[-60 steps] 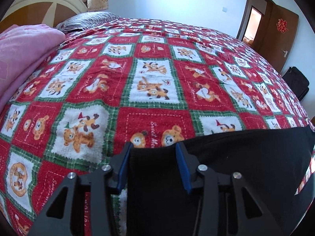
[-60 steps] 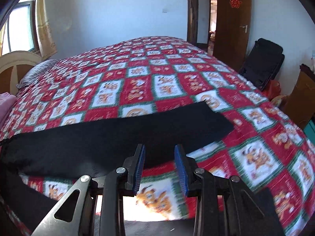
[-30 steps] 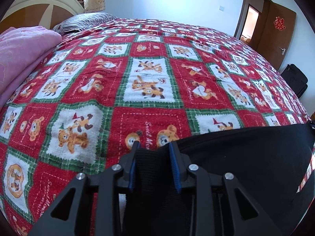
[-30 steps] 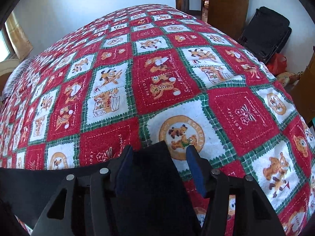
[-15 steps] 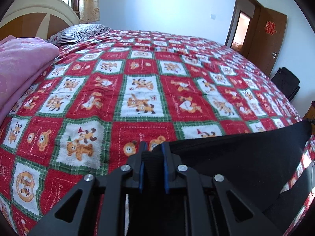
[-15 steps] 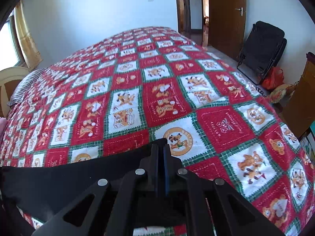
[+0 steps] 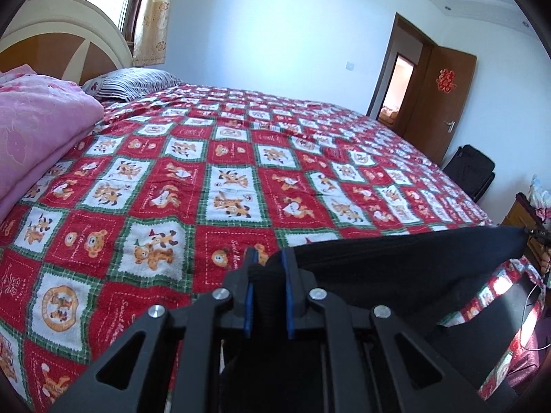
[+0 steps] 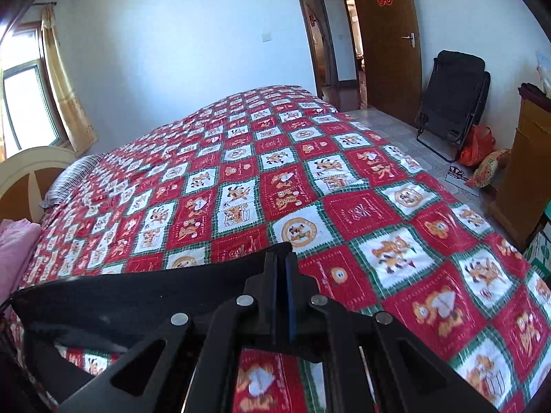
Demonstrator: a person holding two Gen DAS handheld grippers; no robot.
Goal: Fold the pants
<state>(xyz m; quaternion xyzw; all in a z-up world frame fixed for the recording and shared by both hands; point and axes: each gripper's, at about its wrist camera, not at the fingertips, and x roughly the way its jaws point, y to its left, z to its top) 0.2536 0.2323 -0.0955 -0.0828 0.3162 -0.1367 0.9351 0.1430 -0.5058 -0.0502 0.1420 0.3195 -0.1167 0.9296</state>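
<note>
The black pants (image 7: 406, 261) hang stretched between my two grippers above the red patterned bedspread (image 7: 224, 179). In the left wrist view my left gripper (image 7: 268, 258) is shut on a bunched end of the dark cloth, which runs off to the right. In the right wrist view my right gripper (image 8: 281, 261) is shut on the other end of the pants (image 8: 137, 299), whose cloth runs off to the left. The fabric is lifted off the bedspread (image 8: 310, 189), with a lower layer sagging beneath it.
A pink blanket (image 7: 31, 130) and a striped pillow (image 7: 134, 82) lie by the headboard (image 7: 69, 41) at left. A black folding chair (image 8: 451, 99), an orange bag (image 8: 478, 144) and a wooden cabinet (image 8: 527, 175) stand past the bed's right side. Doors (image 8: 385, 41) are at the back.
Both grippers closed on the ends of the pants, then rose and tilted up, lifting the black cloth off the bedspread. More of the room's walls shows now.
</note>
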